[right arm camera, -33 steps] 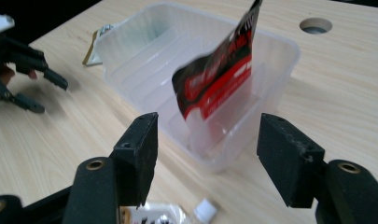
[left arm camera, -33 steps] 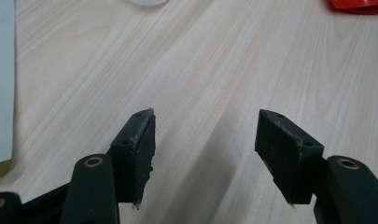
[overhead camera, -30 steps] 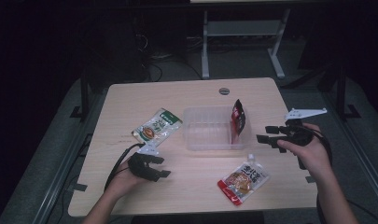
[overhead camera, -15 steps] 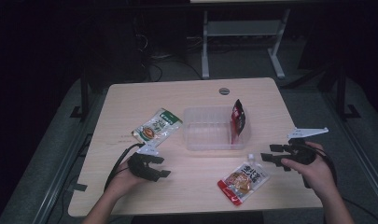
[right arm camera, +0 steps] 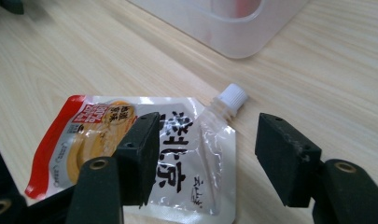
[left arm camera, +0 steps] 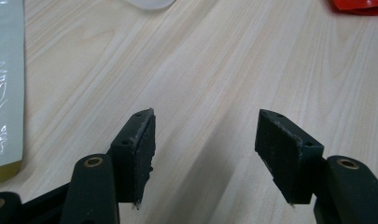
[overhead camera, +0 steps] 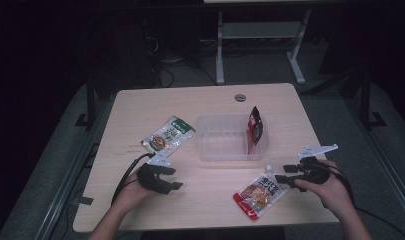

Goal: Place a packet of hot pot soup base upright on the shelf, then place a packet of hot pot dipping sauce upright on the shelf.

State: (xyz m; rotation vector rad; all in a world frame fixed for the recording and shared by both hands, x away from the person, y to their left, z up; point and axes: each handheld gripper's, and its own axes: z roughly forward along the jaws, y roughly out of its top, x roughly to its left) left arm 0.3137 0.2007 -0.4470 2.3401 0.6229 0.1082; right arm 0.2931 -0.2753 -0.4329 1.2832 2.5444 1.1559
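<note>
Surface (overhead camera: 210,100): light wood grain, seen in the centre of the high view.

Left tool (overhead camera: 171,179): held at the lower left of the high view, low over the surface, with a black cable trailing from it toward the lower left. In the left gripper view the jaws are seen standing apart with bare wood between them; nothing is clamped.

Green-and-white pouch (overhead camera: 168,135): laid flat at centre left of the high view, above the left tool and apart from it; its edge is seen at the left border of the left gripper view (left arm camera: 4,93).

Clear plastic tub (overhead camera: 225,150): placed at the centre of the high view, just right of the green-and-white pouch. A dark red packet (overhead camera: 255,126) is stood upright against its right end.

Red-and-white spouted pouch (overhead camera: 260,192): laid flat at lower centre right of the high view, below the tub, its white cap (right arm camera: 231,97) turned toward the tub.

Right tool (overhead camera: 286,176): held at the lower right of the high view, at the spouted pouch's right edge. Its jaws have just been closing; in the right gripper view they are seen apart, with the pouch's spout end between them and not yet pressed.
</note>
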